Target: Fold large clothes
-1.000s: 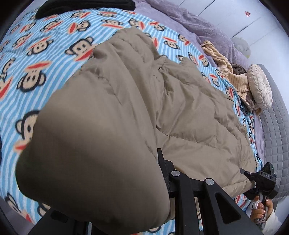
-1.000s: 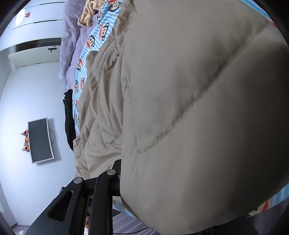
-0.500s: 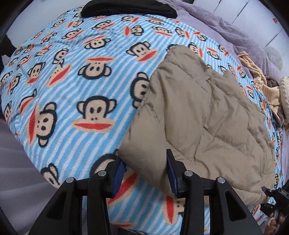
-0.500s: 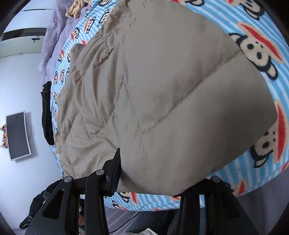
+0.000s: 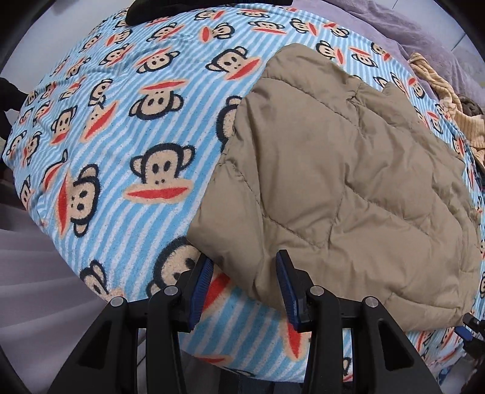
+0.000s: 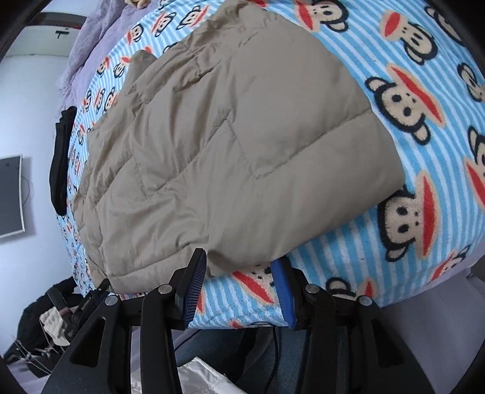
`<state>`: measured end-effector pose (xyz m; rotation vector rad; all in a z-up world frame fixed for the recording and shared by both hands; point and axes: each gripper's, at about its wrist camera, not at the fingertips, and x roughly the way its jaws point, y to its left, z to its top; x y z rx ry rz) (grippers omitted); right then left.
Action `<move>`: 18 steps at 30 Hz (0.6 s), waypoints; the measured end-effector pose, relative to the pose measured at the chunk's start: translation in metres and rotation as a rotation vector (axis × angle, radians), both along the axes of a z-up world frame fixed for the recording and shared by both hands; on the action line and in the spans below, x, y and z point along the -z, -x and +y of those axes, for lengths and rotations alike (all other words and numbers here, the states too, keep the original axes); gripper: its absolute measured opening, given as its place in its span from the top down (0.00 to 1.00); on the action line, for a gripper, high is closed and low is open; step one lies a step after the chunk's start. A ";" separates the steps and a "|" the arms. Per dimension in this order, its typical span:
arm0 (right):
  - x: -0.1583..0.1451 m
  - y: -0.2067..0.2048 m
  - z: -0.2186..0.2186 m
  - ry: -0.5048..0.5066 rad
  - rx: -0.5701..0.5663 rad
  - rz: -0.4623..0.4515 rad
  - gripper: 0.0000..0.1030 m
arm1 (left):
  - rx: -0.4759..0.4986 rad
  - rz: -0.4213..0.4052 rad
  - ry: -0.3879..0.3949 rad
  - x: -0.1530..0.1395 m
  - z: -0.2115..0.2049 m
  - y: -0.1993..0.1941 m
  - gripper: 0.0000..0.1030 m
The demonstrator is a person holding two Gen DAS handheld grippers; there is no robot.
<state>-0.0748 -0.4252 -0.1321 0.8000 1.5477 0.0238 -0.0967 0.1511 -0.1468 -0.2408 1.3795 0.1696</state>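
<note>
A tan quilted puffer jacket (image 5: 342, 181) lies folded over on a blue striped monkey-print blanket (image 5: 127, 145). My left gripper (image 5: 242, 266) stands open at the jacket's near left corner, its blue pads to either side of the hem and apart from it. In the right wrist view the same jacket (image 6: 230, 145) spreads across the blanket (image 6: 424, 145). My right gripper (image 6: 241, 269) is open just below the jacket's near right corner, nothing between its fingers.
A black garment (image 5: 182, 9) lies at the far edge of the bed, also a black garment (image 6: 62, 157) in the right view. Purple bedding (image 5: 409, 33) and a yellow knit (image 5: 436, 81) sit at the back right. A wall screen (image 6: 10, 197) hangs at left.
Both grippers carried the jacket's edge over, laid it down on the bed and opened. They have drawn back toward the near edge, so the jacket no longer fills the views.
</note>
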 end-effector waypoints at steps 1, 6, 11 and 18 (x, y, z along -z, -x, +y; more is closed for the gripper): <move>-0.003 0.000 0.002 0.000 -0.015 -0.010 0.54 | 0.001 -0.007 0.003 -0.005 -0.003 0.002 0.57; -0.009 -0.005 0.010 -0.019 -0.068 -0.048 0.53 | 0.017 -0.029 -0.008 -0.024 -0.017 0.009 0.57; -0.014 -0.007 0.023 -0.026 -0.132 -0.061 0.46 | 0.031 -0.040 -0.016 -0.039 -0.030 0.018 0.57; -0.022 -0.018 0.040 -0.016 -0.128 -0.096 0.44 | 0.096 -0.044 -0.006 -0.041 -0.032 0.012 0.57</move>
